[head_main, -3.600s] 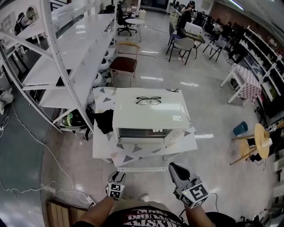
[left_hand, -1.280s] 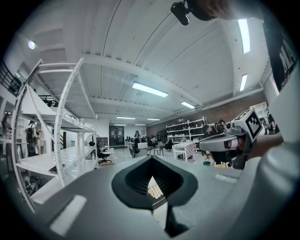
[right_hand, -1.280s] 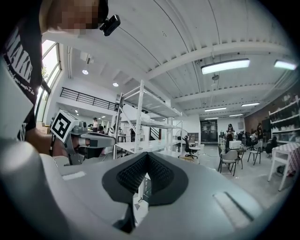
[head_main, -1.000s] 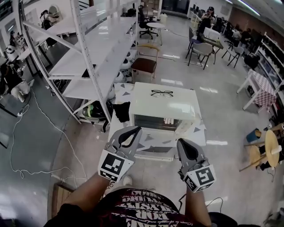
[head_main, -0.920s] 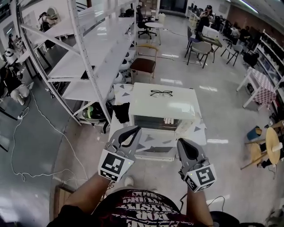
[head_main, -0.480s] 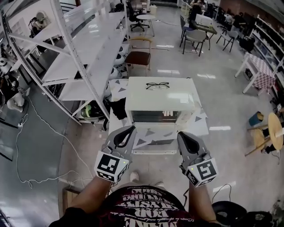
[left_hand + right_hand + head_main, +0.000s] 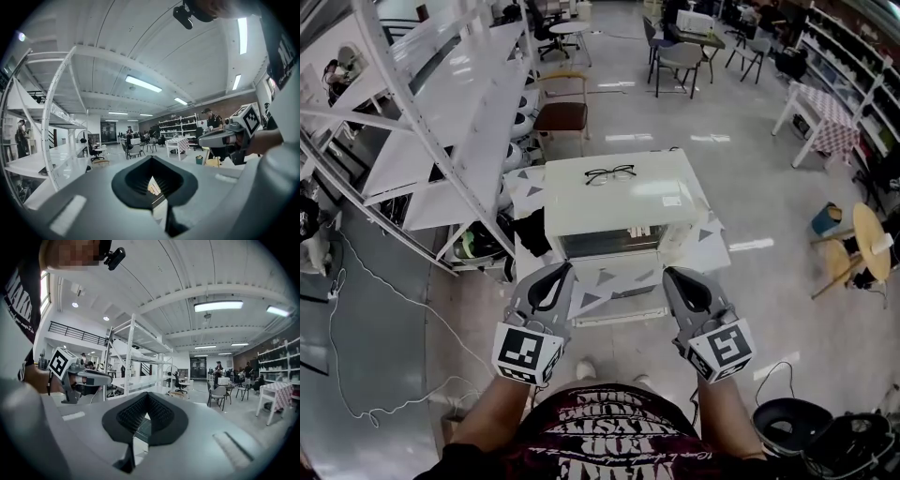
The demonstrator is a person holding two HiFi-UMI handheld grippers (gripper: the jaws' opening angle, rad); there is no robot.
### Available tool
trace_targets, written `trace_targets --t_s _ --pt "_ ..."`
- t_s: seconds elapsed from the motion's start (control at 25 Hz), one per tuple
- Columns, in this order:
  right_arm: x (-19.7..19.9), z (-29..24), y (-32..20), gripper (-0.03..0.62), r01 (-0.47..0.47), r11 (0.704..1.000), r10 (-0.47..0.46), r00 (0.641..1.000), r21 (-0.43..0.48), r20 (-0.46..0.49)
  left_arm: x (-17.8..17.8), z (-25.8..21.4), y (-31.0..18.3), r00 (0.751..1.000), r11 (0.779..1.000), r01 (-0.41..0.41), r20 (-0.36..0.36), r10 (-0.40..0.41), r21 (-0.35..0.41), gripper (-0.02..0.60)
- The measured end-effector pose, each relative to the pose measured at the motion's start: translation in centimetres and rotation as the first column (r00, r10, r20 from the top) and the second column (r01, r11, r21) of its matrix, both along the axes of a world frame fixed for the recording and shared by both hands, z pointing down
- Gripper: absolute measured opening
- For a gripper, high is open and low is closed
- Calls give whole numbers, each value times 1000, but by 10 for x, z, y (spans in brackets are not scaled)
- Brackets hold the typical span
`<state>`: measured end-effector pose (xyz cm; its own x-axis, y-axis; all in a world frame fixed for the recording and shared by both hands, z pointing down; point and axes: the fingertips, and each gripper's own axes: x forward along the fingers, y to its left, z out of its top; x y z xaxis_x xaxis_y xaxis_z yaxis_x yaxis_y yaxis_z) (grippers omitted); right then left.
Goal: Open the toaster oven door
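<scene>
The toaster oven (image 7: 617, 199) stands on a low counter (image 7: 623, 281) covered in a triangle pattern, with its front turned toward the person, so the door (image 7: 607, 246) would swing out and down toward them. The door looks closed, flat against the front. From this steep angle its handle cannot be made out clearly; it is probably along the door's top edge.

The left claw (image 7: 553, 279) and the right claw (image 7: 680, 281) are held out side by side, well apart, over the near edge of the counter and short of the oven. Neither touches anything. Each claw's own view shows its two jaws pressed together at the tips and empty, with only a sliver of the oven front showing through the hole between the pads. This reads as a ready posture before the reach. With the oven centred between the claws, either one could go for the door.

A pair of glasses (image 7: 610, 173) lies on the oven's top, toward the back. They sit clear of the door's path, but a hard tug that rocks the oven could shift them, so a steady pull seems wise.
</scene>
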<state>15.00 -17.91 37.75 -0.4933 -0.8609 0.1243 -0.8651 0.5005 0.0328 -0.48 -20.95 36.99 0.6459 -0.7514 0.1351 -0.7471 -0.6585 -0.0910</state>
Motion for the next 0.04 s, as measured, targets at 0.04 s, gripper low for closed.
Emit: trace_targets --t_s 0.04 --pt "-1 1 -2 25 -2 1000 2 1000 -3 -4 -2 1 -3 1000 1000 -2 -1 2 -1 2"
